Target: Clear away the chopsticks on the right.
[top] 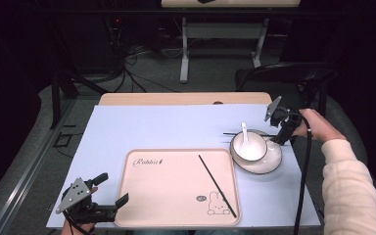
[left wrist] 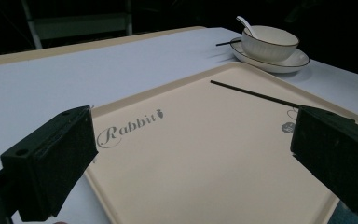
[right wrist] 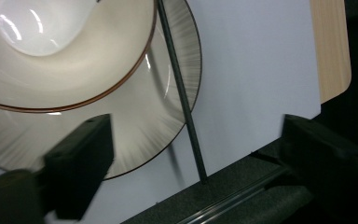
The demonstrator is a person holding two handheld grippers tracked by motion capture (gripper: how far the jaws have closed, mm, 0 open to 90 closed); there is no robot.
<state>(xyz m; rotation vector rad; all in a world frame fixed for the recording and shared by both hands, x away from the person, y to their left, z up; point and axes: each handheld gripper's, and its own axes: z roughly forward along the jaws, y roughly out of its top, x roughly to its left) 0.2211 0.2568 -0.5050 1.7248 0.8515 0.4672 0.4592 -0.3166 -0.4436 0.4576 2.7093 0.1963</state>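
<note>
The right tool (top: pixel 280 131) hangs at the far right side of the plate (top: pixel 270 162), its jaws apart with a thin black chopstick (right wrist: pixel 182 93) between them but not yet pressed, so it grips nothing. That chopstick lies across the far rim of the plate, behind the bowl (top: pixel 248 146), with one end poking out to the left of the plate and the other near the surface's (top: pixel 166 127) right edge. It looks light, stiff and smooth, a slim rod likely to roll or swivel if pinched off-centre; the free stretch clear of the plate, at the right end where the jaws already straddle it, seems the best place to hold, well away from the ceramic, which is brittle and would chip or slide if knocked. The left tool (top: pixel 94 203) rests released, jaws wide, at the near left corner of the tray (top: pixel 142 205), left of the plate. Counted: two chopsticks, the second one (top: pixel 217 185) lying slantwise on the tray; one bowl standing on one plate; one white spoon (top: pixel 245 133) in the bowl; one tray with a rabbit print.
</note>
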